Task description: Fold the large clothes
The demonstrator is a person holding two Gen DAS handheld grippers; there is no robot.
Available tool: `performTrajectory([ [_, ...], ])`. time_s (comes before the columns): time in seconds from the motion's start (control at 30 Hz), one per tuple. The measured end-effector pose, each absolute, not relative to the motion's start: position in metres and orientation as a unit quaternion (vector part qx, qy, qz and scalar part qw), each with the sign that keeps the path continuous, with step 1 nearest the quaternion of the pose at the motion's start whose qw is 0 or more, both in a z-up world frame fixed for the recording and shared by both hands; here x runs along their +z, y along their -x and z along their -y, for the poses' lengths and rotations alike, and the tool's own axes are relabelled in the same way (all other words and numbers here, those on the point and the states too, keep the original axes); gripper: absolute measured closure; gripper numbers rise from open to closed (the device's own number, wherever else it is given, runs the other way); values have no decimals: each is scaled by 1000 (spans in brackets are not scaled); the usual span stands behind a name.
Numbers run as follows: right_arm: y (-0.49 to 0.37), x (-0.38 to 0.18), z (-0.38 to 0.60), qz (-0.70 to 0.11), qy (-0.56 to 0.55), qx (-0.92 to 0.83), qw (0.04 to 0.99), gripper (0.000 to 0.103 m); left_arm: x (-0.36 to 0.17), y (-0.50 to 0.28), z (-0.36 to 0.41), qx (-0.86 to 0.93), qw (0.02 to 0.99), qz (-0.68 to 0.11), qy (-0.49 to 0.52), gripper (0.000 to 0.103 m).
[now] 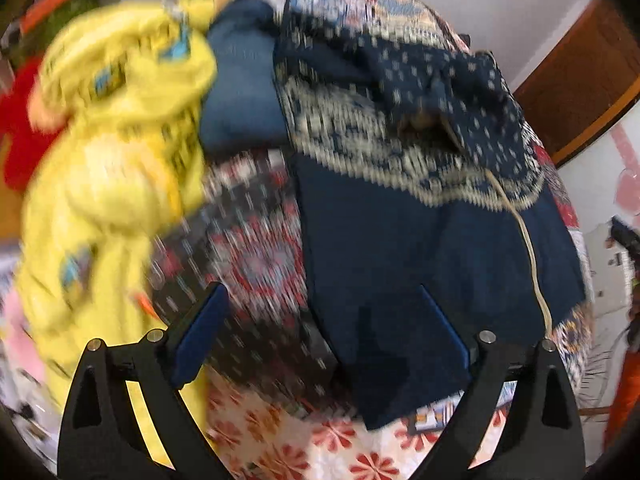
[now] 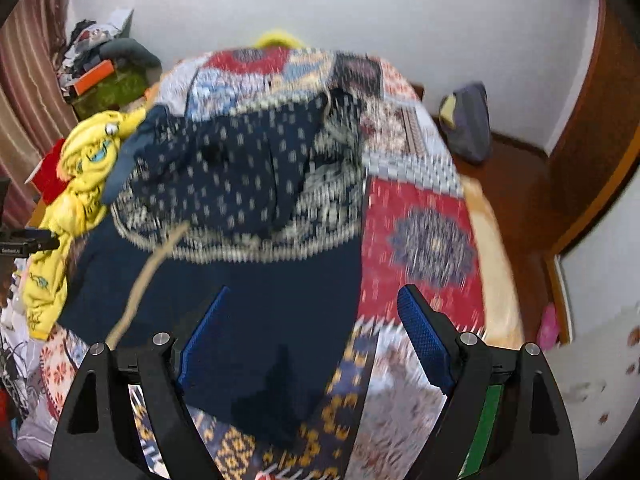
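Note:
A large navy garment (image 1: 400, 248) with a white patterned band and a dotted upper part lies spread on the patchwork bedspread (image 1: 256, 256). A cream cord (image 1: 532, 264) trails down its front. My left gripper (image 1: 322, 332) hangs open above the garment's lower left edge, and its blue pads (image 1: 200, 340) hold nothing. In the right wrist view the same garment (image 2: 240, 280) lies with its top half folded down. My right gripper (image 2: 314, 340) stands open over its lower right corner, apart from the cloth. Both views are blurred by motion.
A crumpled yellow printed garment (image 1: 112, 160) is heaped on the bed's left side (image 2: 76, 184), next to something red (image 1: 20, 128). Clutter and boxes (image 2: 100, 68) are stacked at the far left. A grey bag (image 2: 468, 120) sits on the floor by a wooden door (image 2: 592, 120).

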State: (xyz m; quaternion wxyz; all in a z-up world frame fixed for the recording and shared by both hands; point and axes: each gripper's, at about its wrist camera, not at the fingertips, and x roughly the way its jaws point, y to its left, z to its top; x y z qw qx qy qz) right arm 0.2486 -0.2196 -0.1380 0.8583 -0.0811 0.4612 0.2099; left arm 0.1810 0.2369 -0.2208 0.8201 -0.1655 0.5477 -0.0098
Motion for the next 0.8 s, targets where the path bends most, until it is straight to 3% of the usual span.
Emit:
performTrajectory([
  [0.1, -239, -158, 224, -483, 72, 209, 847, 21, -236, -168, -226, -30, 808, -559, 187, 15],
  [0.23, -230, -177, 227, -501, 64, 214, 836, 21, -245, -158, -213, -61, 798, -564, 201, 32],
  [0.33, -228, -186, 229, -509, 55, 218, 831, 21, -254, -157, -205, -79, 789, -571, 214, 50],
  [0.43, -227, -195, 230, -517, 28, 229, 824, 21, -261, -157, -201, -76, 787, -573, 214, 56],
  [0.47, -228, -198, 230, -522, 20, 235, 820, 21, -262, -157, -202, -76, 787, -572, 219, 67],
  [0.57, -231, -210, 229, -539, -1, 249, 805, 22, -265, -159, -203, -79, 782, -574, 232, 85],
  [0.6, -233, -216, 228, -547, -11, 253, 798, 29, -264, -159, -202, -80, 784, -571, 230, 87],
  [0.67, -234, -219, 228, -546, -25, 257, 797, 31, -261, -160, -199, -80, 789, -568, 220, 91],
  [0.73, -235, -218, 227, -543, -34, 263, 796, 44, -255, -161, -195, -75, 799, -561, 205, 94],
  [0.8, -238, -216, 227, -543, -42, 268, 795, 68, -245, -163, -192, -69, 812, -547, 190, 94],
])
